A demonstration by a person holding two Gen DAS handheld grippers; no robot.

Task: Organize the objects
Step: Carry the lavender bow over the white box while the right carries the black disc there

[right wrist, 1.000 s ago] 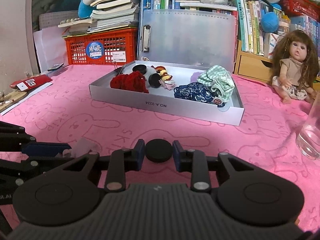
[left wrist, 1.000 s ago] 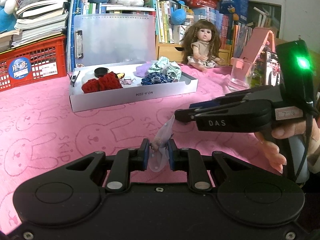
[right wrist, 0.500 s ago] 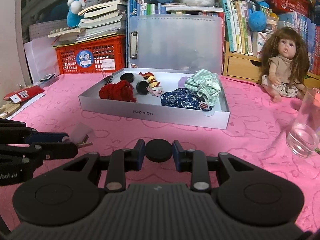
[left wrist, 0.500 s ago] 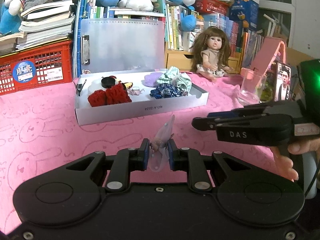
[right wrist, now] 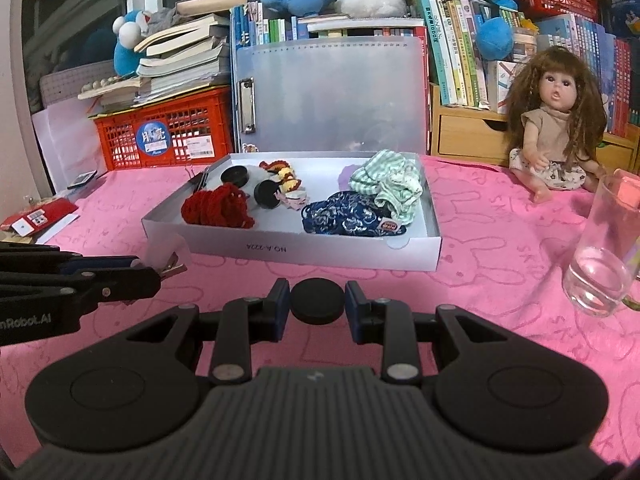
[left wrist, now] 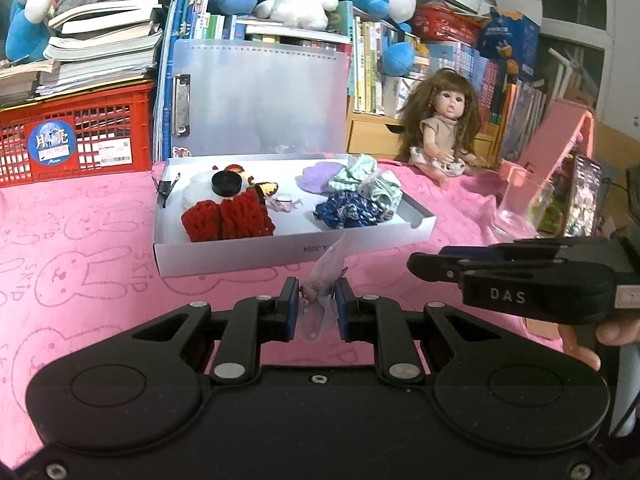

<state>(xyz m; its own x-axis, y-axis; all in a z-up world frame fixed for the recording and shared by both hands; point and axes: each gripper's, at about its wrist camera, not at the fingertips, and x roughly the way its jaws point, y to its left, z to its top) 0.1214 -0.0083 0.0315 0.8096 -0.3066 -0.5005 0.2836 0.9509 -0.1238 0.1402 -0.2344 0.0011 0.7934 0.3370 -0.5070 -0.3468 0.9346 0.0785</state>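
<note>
My left gripper (left wrist: 317,305) is shut on a small clear plastic packet (left wrist: 325,280) with a brownish bit inside, held above the pink cloth. My right gripper (right wrist: 317,306) is shut on a flat black round disc (right wrist: 317,306). Ahead of both lies an open white box (left wrist: 280,250) (right wrist: 400,256) holding red knitted pieces (left wrist: 228,220), black discs (right wrist: 267,195), a blue patterned cloth (right wrist: 348,220) and a green striped cloth (right wrist: 390,184). The right gripper shows at the right of the left wrist view (left wrist: 430,266); the left gripper shows at the left of the right wrist view (right wrist: 160,270).
A glass (right wrist: 600,268) with water stands right of the box. A doll (right wrist: 556,140) sits at the back right. Behind the box stand a clear folder (right wrist: 332,96), a red crate (right wrist: 160,136), stacked books and plush toys. A pink phone stand (left wrist: 560,148) is far right.
Both grippers have risen and drawn back a little, so the box and doll now sit lower and farther in each view. Each keeps its grip.
</note>
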